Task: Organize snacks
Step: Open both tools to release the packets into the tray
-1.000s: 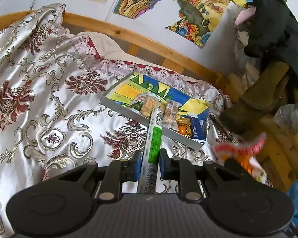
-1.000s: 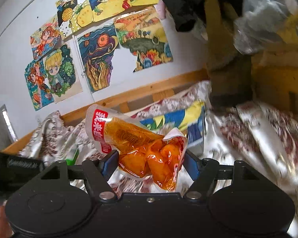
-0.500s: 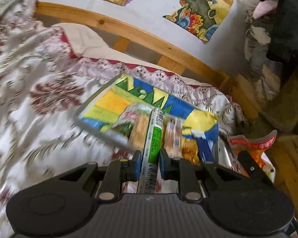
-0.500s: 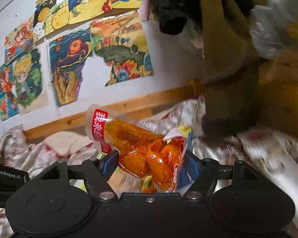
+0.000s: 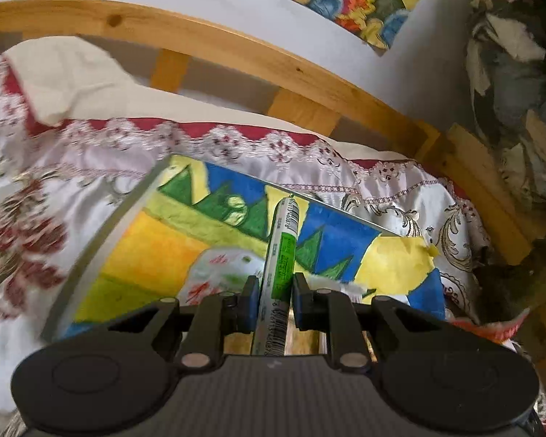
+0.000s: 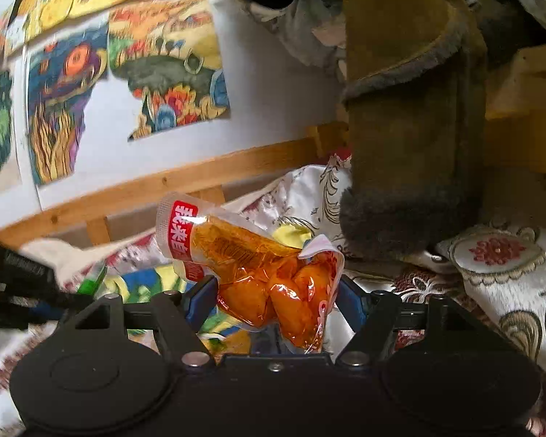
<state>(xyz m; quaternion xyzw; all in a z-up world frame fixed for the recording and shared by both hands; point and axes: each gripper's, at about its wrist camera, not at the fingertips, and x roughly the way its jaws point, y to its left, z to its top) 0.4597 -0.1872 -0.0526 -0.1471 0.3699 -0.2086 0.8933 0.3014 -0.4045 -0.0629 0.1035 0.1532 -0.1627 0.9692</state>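
2 snacks being carried over the painted tray (image 5: 102, 251) on the bed.
The green-labelled stick pack (image 5: 281, 262) is sitting clenched in the left gripper (image 5: 272, 296) above the tray; the right gripper (image 6: 273, 300) is grasping an orange snack pouch (image 6: 262, 273) beside the bedspread (image 6: 498, 255).

White wall (image 5: 236, 11) with colourful drawings (image 6: 171, 69), wooden bed rail (image 5: 214, 42), patterned bedspread (image 5: 29, 218)
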